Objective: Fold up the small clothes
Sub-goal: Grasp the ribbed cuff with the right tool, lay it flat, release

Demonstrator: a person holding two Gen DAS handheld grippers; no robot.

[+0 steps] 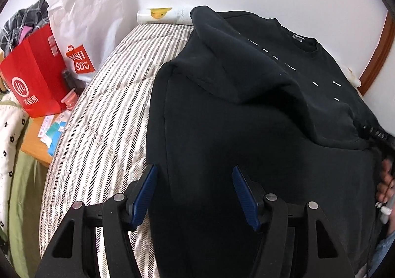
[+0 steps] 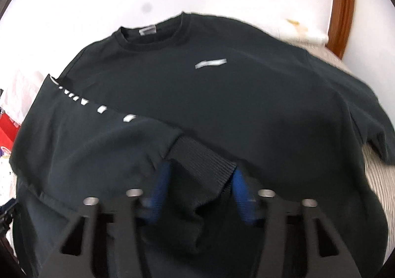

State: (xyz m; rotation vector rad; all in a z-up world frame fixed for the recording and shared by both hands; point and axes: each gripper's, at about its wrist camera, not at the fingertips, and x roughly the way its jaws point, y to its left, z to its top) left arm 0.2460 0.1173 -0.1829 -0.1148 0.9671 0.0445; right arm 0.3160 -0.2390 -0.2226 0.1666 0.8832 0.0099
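Striped mattress against white wall; black sweatshirt spread across it, collar at the far edge.

Fabric judged soft, limp, light; ribbed cuff is the firmest hold. Left gripper released above the hem; right gripper spread, cuff lying between its fingers, ungripped.

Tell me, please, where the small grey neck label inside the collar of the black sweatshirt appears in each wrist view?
Left wrist view: the grey neck label sits upper right, inside the round collar of the black sweatshirt.
Right wrist view: the label sits upper left of centre, inside the collar.
Shared landmark: the row of white dashes along the folded sleeve, with the curved brown wooden frame at far right.
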